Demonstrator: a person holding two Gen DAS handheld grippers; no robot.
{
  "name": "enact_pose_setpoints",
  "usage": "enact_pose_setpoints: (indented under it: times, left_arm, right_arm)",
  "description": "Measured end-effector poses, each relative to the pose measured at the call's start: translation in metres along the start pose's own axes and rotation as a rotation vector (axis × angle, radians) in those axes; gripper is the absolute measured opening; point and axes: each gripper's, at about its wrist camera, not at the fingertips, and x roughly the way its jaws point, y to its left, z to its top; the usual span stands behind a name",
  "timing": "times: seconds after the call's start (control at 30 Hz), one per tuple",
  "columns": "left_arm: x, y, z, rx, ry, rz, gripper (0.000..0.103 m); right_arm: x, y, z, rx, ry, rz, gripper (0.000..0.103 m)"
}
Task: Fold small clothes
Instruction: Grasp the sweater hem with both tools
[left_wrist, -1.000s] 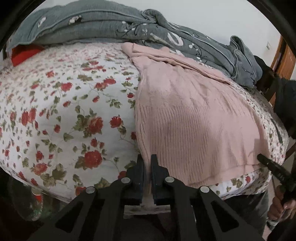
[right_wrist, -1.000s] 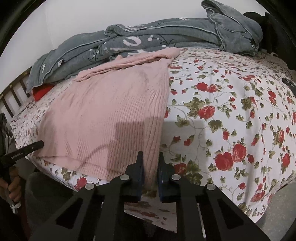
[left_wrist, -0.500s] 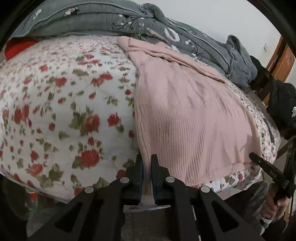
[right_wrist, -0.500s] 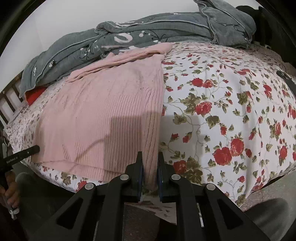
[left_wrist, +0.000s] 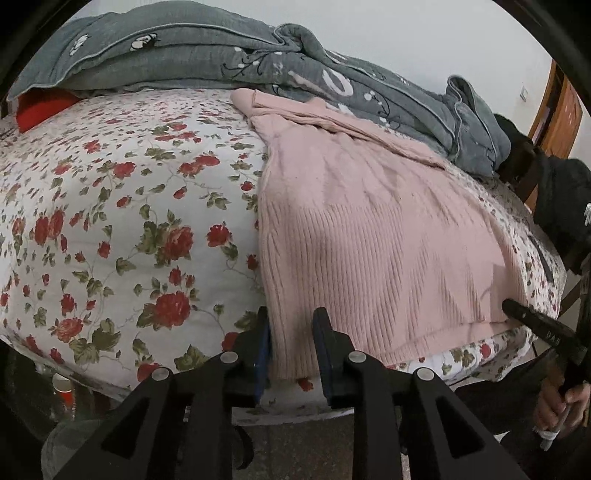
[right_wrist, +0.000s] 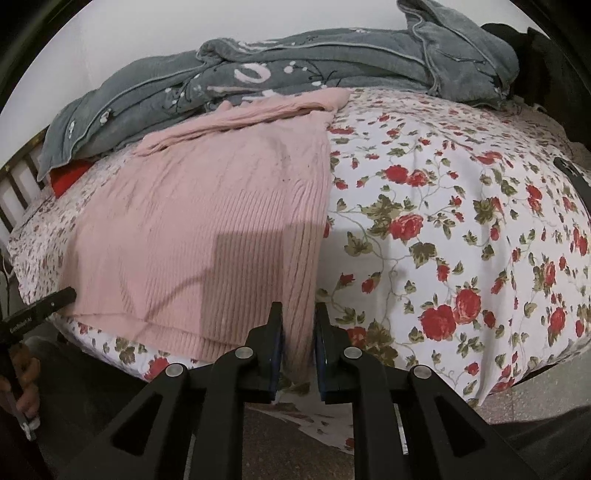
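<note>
A pink ribbed knit garment (left_wrist: 369, 236) lies flat on the floral bedspread (left_wrist: 129, 229), hem toward me; it also shows in the right wrist view (right_wrist: 221, 229). My left gripper (left_wrist: 291, 332) stands at the garment's near left hem corner with the jaws parted and the cloth between them. My right gripper (right_wrist: 298, 328) stands at the near right hem corner, jaws slightly parted around the cloth edge. Each gripper's tip shows in the other view, the right one (left_wrist: 532, 321) and the left one (right_wrist: 40, 308).
A grey quilt (left_wrist: 258, 62) is heaped along the far side of the bed by the wall. A red item (left_wrist: 40, 107) lies under its left end. A dark chair with black clothing (left_wrist: 554, 192) stands at the right. The bed edge and floor are just below the grippers.
Both grippers' jaws have opened from their shut grip on the hem corners. The garment has settled flat on the bed.
</note>
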Motion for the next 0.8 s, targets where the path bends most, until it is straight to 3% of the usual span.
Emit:
enact_pose_setpoints:
  times: [0.13, 0.33, 0.57, 0.8]
  left_arm:
    - [0.001, 0.002, 0.000, -0.021, -0.021, -0.001, 0.022]
    - [0.003, -0.011, -0.003, 0.033, -0.027, 0.057, 0.022]
    - [0.000, -0.002, -0.002, 0.007, -0.034, 0.009, 0.022]
    - [0.000, -0.009, -0.008, 0.051, -0.064, 0.034, 0.027]
  right_arm:
    - [0.002, 0.005, -0.004, -0.045, -0.029, -0.022, 0.014]
    - [0.001, 0.005, -0.006, -0.039, -0.052, -0.019, 0.014]
    - [0.000, -0.003, -0.012, -0.029, -0.088, 0.025, 0.014]
    - [0.001, -0.006, -0.015, -0.012, -0.118, 0.053, 0.014]
